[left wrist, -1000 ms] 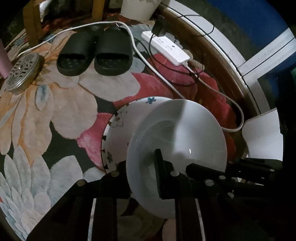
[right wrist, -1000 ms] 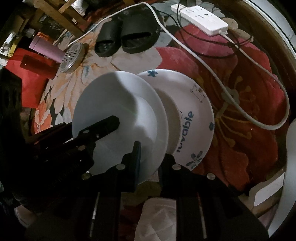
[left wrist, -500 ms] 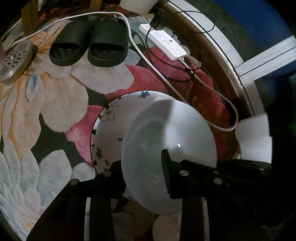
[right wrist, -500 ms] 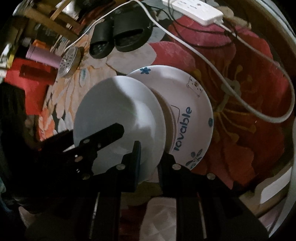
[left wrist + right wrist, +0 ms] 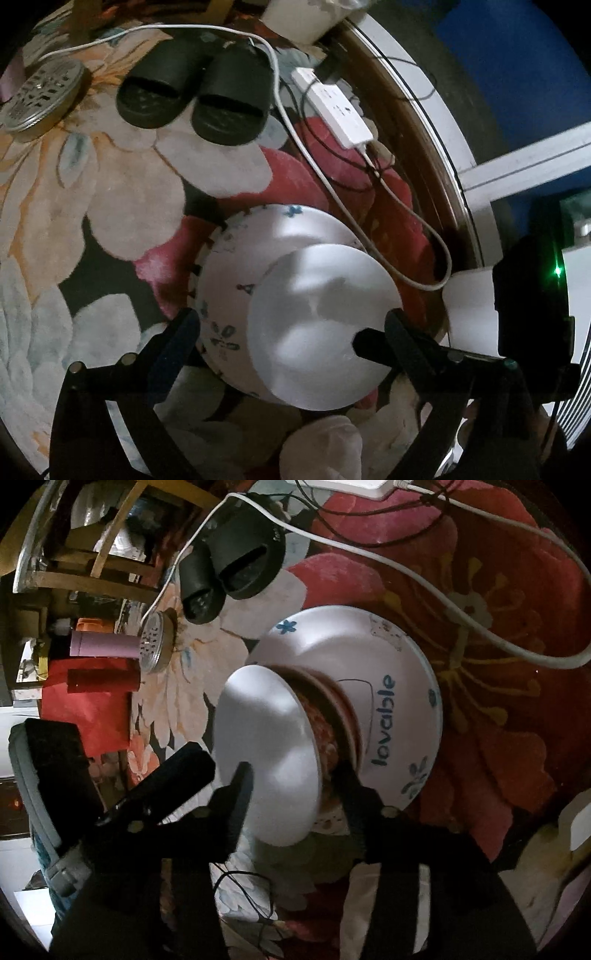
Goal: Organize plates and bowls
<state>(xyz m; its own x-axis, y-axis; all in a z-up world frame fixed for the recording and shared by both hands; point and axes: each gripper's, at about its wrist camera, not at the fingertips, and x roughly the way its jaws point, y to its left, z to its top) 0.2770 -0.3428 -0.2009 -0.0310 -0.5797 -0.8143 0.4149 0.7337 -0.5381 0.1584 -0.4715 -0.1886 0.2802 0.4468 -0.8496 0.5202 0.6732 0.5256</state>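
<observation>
A plain white plate [image 5: 317, 332] rests tilted on a larger patterned plate [image 5: 258, 251] printed "lovable" [image 5: 384, 720], on a floral carpet. Something red-brown [image 5: 321, 731] shows under the white plate; I cannot tell what it is. My left gripper [image 5: 290, 317] is opening, its fingers wide on either side of the white plate without pressing it. My right gripper [image 5: 293, 773] is opening too, with the plate's near rim loose between its fingers. One right finger [image 5: 364, 339] lies over the plate in the left wrist view. A left finger [image 5: 184, 768] shows in the right wrist view.
A pair of black slippers [image 5: 192, 99] lies beyond the plates, with a white power strip [image 5: 338, 110] and its cables [image 5: 406, 236] to the right. A perforated metal lid [image 5: 40, 96] and a pink cylinder [image 5: 103, 644] lie at the left. Wooden furniture [image 5: 92, 565] stands behind.
Both grippers were shut on the white plate's rim and have spread off it. The plate has sunk onto the patterned plate and lies flatter.
</observation>
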